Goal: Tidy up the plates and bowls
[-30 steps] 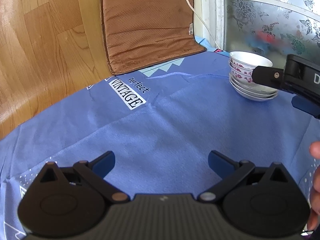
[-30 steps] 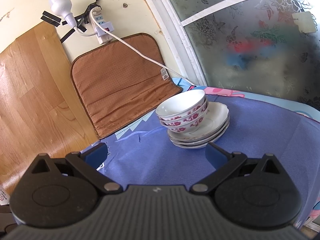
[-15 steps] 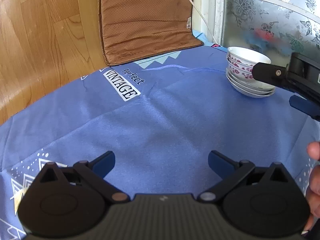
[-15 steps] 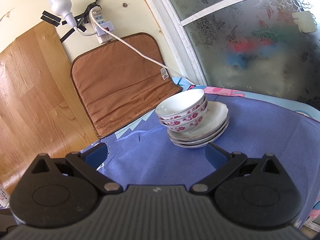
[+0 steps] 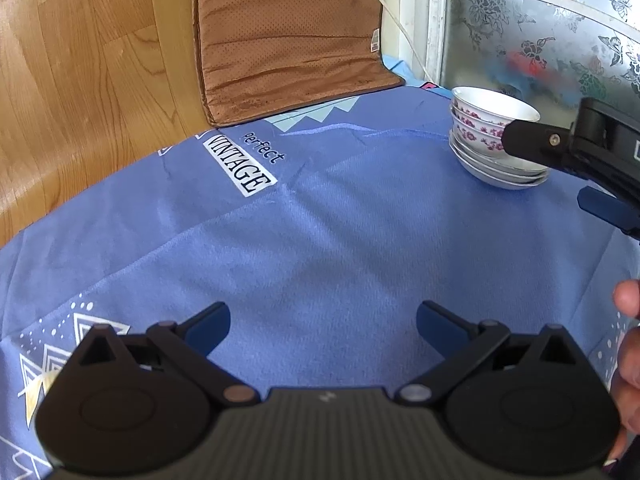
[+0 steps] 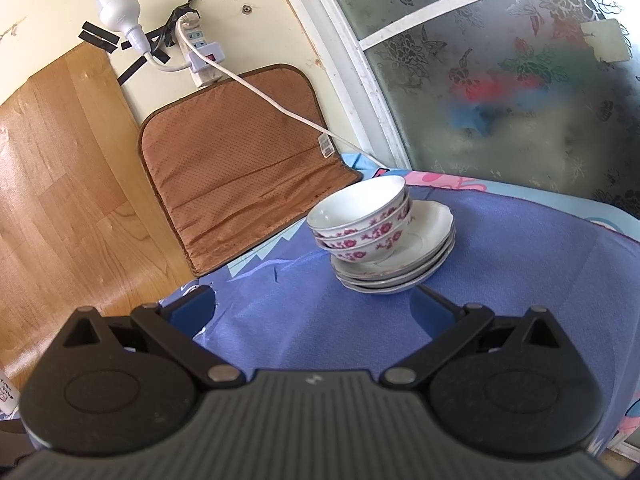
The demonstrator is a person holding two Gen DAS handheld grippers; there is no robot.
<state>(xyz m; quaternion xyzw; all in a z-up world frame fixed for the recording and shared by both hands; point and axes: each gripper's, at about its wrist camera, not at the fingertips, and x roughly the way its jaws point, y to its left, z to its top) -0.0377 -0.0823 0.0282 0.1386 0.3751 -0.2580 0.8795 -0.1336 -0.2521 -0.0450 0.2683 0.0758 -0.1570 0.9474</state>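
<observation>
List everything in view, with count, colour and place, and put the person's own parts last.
bowls: three, white with pink flowers, nested on the plates.
plates: about four, white, stacked on the cloth near the window.
tablecloth: one, blue with white print, covering the table.
cushion: one, brown, leaning on the wall.
power strip: one, white, taped to the wall.
bulb: one, white, beside the strip.
window: one, frosted, behind the dishes.
left tongs: black and blue, open.
right tongs: black and blue, open, short of the plates.
hand: one, right edge of left view.

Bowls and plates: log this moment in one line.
bowls nested on plates | left hand-held gripper open, empty | right hand-held gripper open, empty
</observation>
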